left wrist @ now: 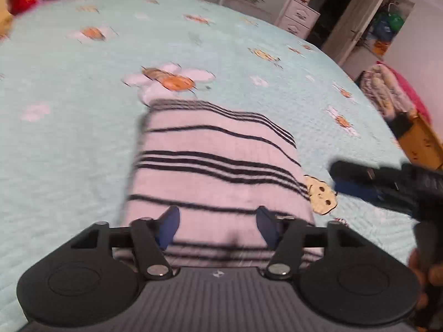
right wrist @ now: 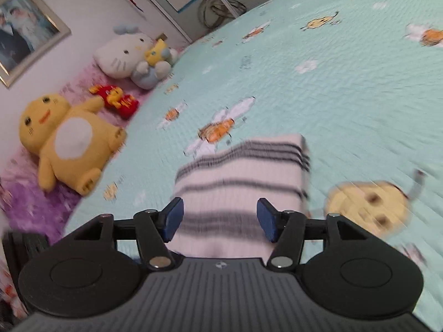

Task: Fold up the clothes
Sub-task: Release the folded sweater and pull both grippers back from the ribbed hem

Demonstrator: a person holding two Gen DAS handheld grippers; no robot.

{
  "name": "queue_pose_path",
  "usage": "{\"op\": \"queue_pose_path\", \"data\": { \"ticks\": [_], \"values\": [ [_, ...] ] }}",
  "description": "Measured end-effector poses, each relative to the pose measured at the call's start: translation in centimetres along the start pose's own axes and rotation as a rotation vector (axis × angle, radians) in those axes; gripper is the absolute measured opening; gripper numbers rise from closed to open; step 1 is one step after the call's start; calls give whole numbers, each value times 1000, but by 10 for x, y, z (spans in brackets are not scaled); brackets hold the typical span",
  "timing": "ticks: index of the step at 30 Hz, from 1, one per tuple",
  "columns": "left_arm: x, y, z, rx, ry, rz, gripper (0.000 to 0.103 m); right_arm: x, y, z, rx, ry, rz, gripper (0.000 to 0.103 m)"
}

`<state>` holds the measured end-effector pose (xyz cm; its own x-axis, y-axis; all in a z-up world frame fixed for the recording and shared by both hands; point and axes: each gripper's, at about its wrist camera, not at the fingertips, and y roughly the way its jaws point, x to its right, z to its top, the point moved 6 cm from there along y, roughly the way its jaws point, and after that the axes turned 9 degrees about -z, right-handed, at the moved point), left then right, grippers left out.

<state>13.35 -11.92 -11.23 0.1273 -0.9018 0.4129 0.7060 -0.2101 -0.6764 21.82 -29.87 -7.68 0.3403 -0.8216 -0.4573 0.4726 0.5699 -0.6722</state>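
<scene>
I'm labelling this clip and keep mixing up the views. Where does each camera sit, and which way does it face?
Left wrist: on the left gripper, looking down across the striped garment toward drawers; jaws open; the right gripper and a hand show at right.
Right wrist: on the right gripper, facing the plush toys by the wall; jaws open.
Shared: the garment and the bedspread.

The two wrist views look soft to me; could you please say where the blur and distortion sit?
Left wrist view: the pink black-striped folded garment and mint flower-print quilt are smeared, the fisheye bows the bed edge. Right wrist view: stronger streaking on the quilt at right, while the yellow plush toy stays fairly crisp.
</scene>
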Motion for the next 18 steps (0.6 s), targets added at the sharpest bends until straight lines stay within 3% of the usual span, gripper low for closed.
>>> {"op": "queue_pose_path", "data": {
  "ticks": [2,4,8,15,18],
  "values": [
    [4,-18,-3,-18,22,29,66,-8,-17,-13,-8,-37,-69,70],
    [8,-30,-7,-53,37,62,74,-16,-23,-24,-37,-59,-130,72],
    [11,-45,-16,-127,65,137,77,-31,-35,-43,-83,-107,-233,77],
    [20,-64,-25,-140,105,170,77,-43,-51,-68,-119,-114,-236,77],
    [21,-68,-25,-136,142,216,79,-42,-61,-74,-89,-105,-224,77]
  ]
}}
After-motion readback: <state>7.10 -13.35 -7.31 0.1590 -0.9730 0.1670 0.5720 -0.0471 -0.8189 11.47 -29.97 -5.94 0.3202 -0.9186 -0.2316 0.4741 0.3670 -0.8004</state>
